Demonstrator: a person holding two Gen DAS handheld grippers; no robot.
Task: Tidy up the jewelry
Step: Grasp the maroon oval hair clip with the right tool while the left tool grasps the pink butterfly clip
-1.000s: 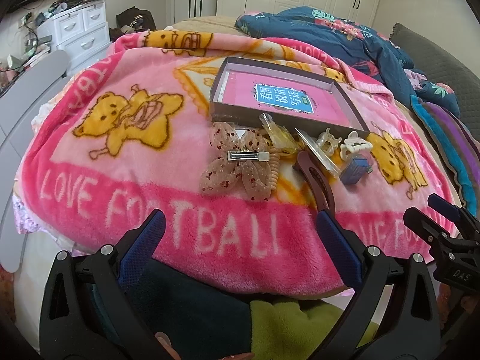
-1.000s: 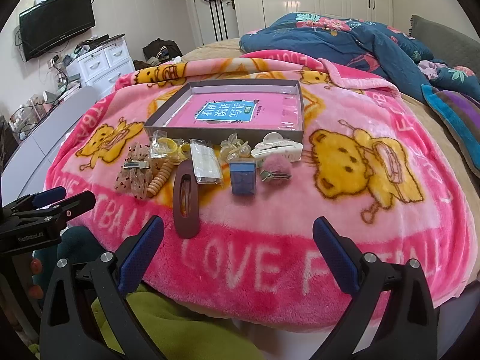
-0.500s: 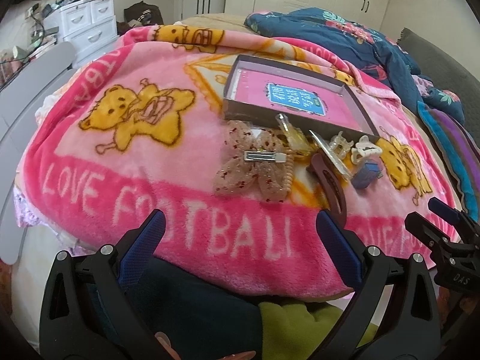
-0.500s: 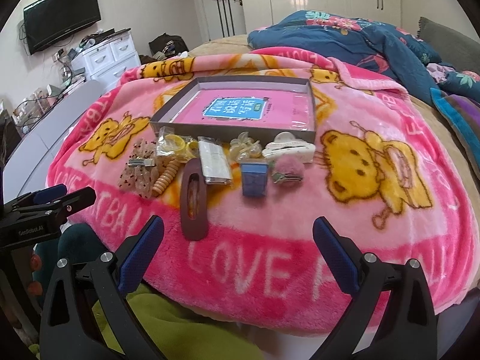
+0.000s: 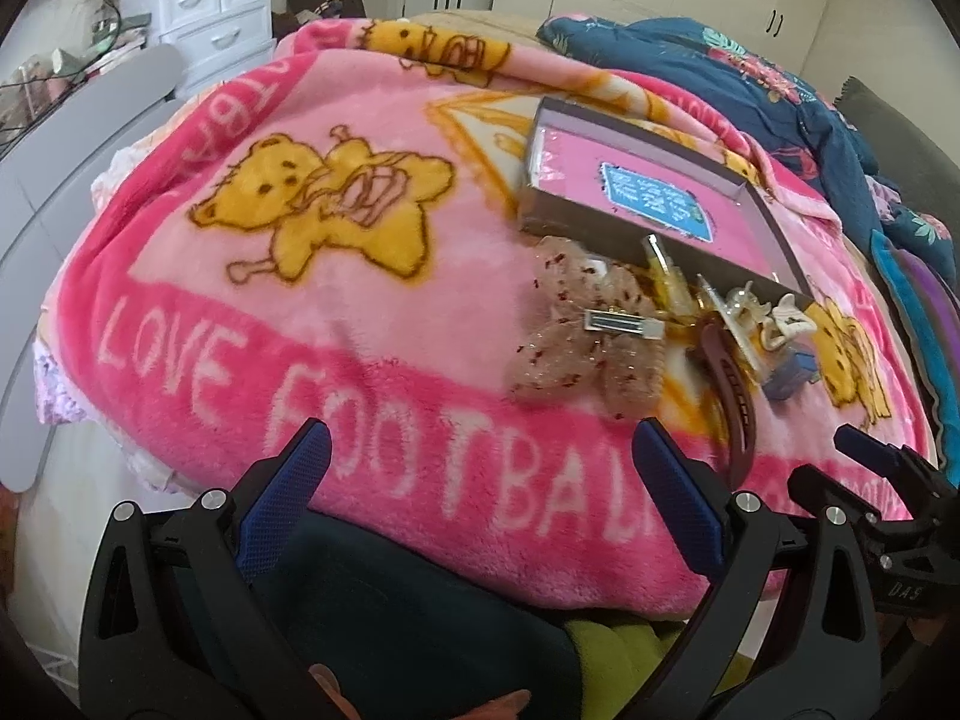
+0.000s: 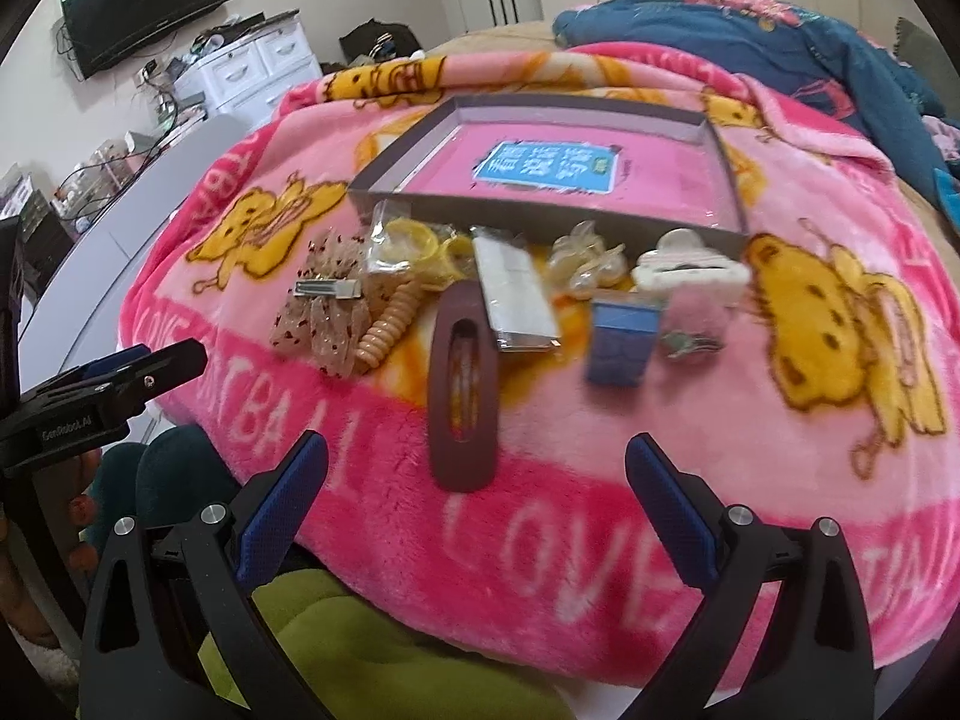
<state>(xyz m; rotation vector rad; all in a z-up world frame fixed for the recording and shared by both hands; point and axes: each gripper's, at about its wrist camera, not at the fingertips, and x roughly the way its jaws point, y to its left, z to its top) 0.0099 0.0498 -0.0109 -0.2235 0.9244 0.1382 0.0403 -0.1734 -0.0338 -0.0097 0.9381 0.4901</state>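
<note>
Nothing sorted yet — the box sits empty on the blanket, and the clips, including the long brown barrette, lie just in front of it. My left gripper and right gripper hang wide open, holding nothing.

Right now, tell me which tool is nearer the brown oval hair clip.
Right. The right tool sits just short of the brown oval hair clip; the left tool is off to the clip's left.
</note>
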